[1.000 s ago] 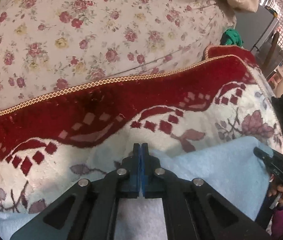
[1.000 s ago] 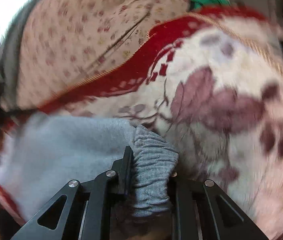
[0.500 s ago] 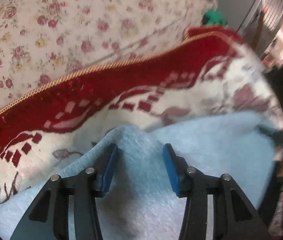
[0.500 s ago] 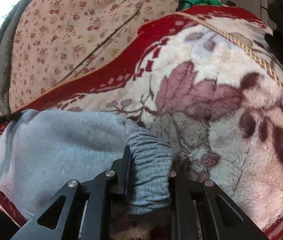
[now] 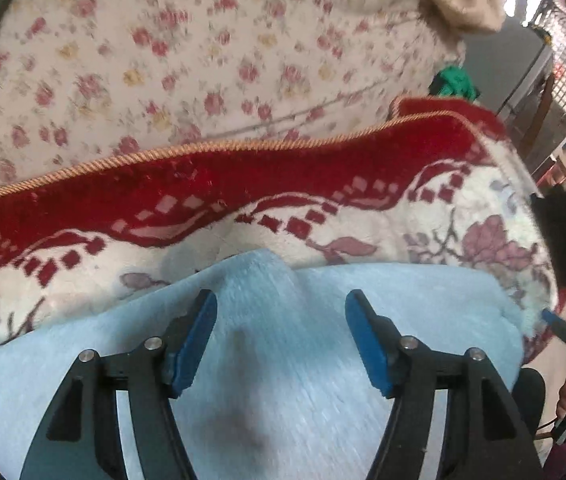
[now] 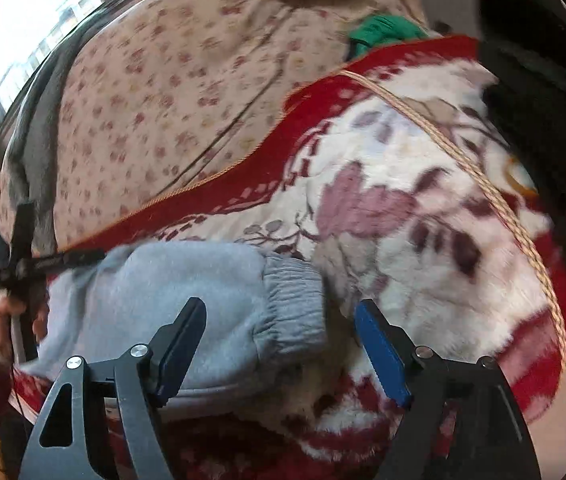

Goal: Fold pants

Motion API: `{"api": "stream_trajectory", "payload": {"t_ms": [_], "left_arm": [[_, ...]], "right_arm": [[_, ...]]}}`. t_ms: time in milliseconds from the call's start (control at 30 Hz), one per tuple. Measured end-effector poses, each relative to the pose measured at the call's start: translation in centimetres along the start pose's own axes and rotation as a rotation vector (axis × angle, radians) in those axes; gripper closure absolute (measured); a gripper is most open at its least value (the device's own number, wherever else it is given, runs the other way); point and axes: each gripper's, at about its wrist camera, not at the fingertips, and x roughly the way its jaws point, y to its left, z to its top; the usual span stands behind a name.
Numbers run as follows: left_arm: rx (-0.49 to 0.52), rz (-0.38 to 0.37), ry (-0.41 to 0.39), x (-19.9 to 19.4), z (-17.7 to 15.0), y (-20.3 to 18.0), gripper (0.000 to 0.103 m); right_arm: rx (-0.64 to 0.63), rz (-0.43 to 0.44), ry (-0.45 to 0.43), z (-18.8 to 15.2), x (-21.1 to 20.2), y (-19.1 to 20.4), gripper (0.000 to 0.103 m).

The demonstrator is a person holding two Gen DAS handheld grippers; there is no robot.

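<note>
pants: light blue pants (image 5: 283,344) are laid folded on the red-and-white blanket (image 5: 243,184), ribbed waistband (image 6: 295,300) at the fold's right end.
left gripper (image 5: 281,332): spread wide over the cloth, nothing held.
right gripper (image 6: 279,344): spread wide around the waistband, nothing gripped; probably so the fold lies flat.
surroundings: floral sheet (image 5: 163,60) and green cloth (image 6: 383,30) are seen beyond; nothing blocks the pants.

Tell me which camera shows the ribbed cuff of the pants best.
The right wrist view. There the gathered grey cuff lies on the blanket in plain sight, just ahead of the open right gripper. The left wrist view shows only smooth light-blue pants fabric under the open left gripper; no cuff is visible.
</note>
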Motion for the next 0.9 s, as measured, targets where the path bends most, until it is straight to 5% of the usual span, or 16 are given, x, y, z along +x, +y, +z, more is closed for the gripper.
{"api": "stream_trajectory", "payload": {"t_ms": [200, 267, 367, 567, 767, 800, 833, 900], "left_arm": [[0.015, -0.009, -0.083, -5.6, -2.2, -0.8, 0.027], [-0.014, -0.028, -0.089, -6.8, -3.2, -0.3, 0.027], [-0.041, -0.034, -0.076, -7.7, -4.3, 0.2, 0.027], [-0.066, -0.026, -0.102, -10.0, -6.8, 0.9, 0.027], [-0.151, -0.038, -0.096, -10.5, -7.8, 2.8, 0.027], [-0.173, -0.049, -0.098, -10.6, -8.0, 3.2, 0.027], [-0.189, -0.055, -0.101, -10.7, -8.0, 3.4, 0.027], [-0.220, -0.056, -0.113, -11.1, -8.5, 4.0, 0.027]], "right_arm": [[-0.060, 0.040, 0.152, -4.1, 0.3, 1.4, 0.023], [-0.113, 0.026, 0.198, -5.9, 1.4, 2.6, 0.041], [-0.157, 0.045, 0.244, -7.3, 3.5, 4.2, 0.053], [0.068, 0.132, 0.244, -7.6, 6.8, 1.9, 0.052], [0.158, 0.194, 0.158, -7.1, 8.1, 1.6, 0.053], [0.181, 0.223, 0.137, -6.9, 8.3, 1.5, 0.057], [0.206, 0.267, 0.121, -6.8, 8.4, 1.2, 0.078], [0.267, 0.318, 0.111, -6.6, 8.3, 0.4, 0.090]]}}
